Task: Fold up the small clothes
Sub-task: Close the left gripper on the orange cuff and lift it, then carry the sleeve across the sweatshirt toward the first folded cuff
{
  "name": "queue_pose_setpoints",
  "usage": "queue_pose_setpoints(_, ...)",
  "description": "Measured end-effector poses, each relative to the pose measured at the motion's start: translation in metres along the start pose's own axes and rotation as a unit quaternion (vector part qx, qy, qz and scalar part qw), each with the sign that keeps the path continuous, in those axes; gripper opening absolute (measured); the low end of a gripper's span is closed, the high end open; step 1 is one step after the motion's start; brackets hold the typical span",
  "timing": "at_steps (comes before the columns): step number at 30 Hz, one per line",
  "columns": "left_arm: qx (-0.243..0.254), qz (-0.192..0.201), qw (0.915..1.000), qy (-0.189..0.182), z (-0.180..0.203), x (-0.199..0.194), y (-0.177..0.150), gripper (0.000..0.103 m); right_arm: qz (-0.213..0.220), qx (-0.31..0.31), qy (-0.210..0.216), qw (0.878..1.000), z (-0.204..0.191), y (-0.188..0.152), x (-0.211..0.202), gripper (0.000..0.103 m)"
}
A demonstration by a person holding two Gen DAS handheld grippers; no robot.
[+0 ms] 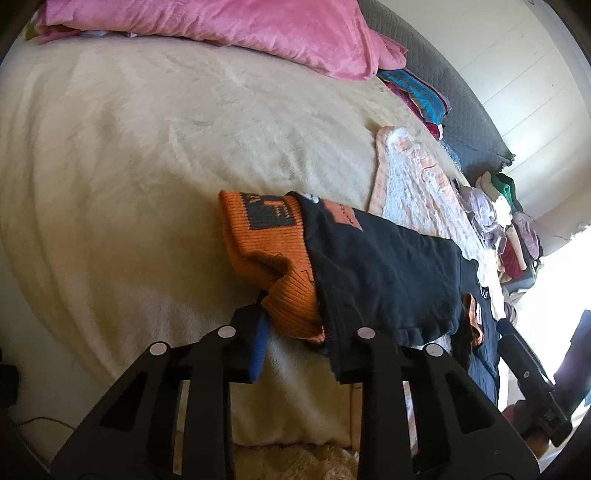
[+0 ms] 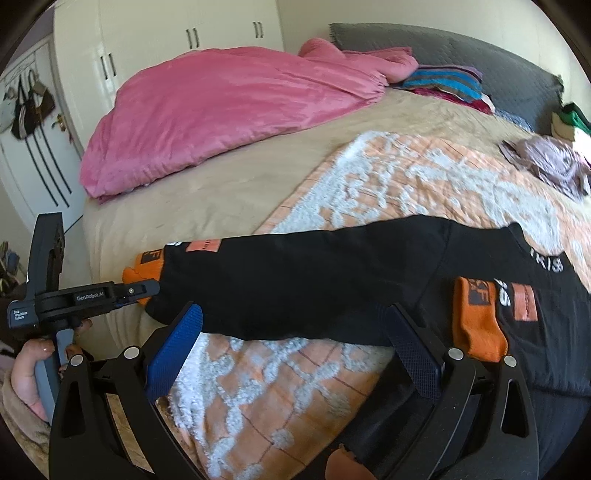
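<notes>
Bedroom, white wardrobe (image 2: 177,33) behind, big bed (image 1: 129,166) with a cream cover; pink blanket (image 2: 221,118) heaped near the grey headboard (image 2: 480,55), striped folded clothes (image 2: 443,83) beside it. An orange-and-white patterned towel (image 2: 388,177) is spread on the bed. On it lies the black sweater (image 2: 314,280), one sleeve stretched out toward the bed edge, its orange cuff (image 1: 273,254) past the towel's edge on the cream cover; second orange cuff (image 2: 478,321) lies on the sweater body. Left tongs (image 1: 295,332) are clamped on the orange cuff of the stretched sleeve, near the bed edge. Right tongs (image 2: 295,350) stand wide open, blue pads either side of the sleeve's lower edge, not pressing it. A hand (image 2: 33,373) holds the left tongs' handle.
</notes>
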State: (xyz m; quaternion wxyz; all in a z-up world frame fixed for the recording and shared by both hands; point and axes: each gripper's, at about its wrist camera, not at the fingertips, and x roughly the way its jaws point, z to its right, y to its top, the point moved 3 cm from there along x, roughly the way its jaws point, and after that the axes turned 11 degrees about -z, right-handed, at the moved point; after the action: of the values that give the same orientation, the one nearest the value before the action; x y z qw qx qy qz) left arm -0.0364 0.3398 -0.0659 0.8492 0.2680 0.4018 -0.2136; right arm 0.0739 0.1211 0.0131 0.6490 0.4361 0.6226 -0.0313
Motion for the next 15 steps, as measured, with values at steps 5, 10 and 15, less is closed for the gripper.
queue_pose_setpoints(5,0.008,0.012,0.9998,-0.012,0.008,-0.006,0.003,0.009,0.007,0.021,-0.004,1.0,0.015,-0.005,-0.008,0.098)
queue_pose_setpoints(10,0.021,0.043,0.9984,-0.031,0.026,-0.021,0.006,0.009,0.021,0.041,-0.007,0.999,0.033,-0.009,-0.022,0.098)
queue_pose_setpoints(15,0.048,0.067,0.9955,-0.046,0.057,-0.036,0.008,0.009,0.033,0.071,-0.013,0.997,0.055,-0.017,-0.036,0.098)
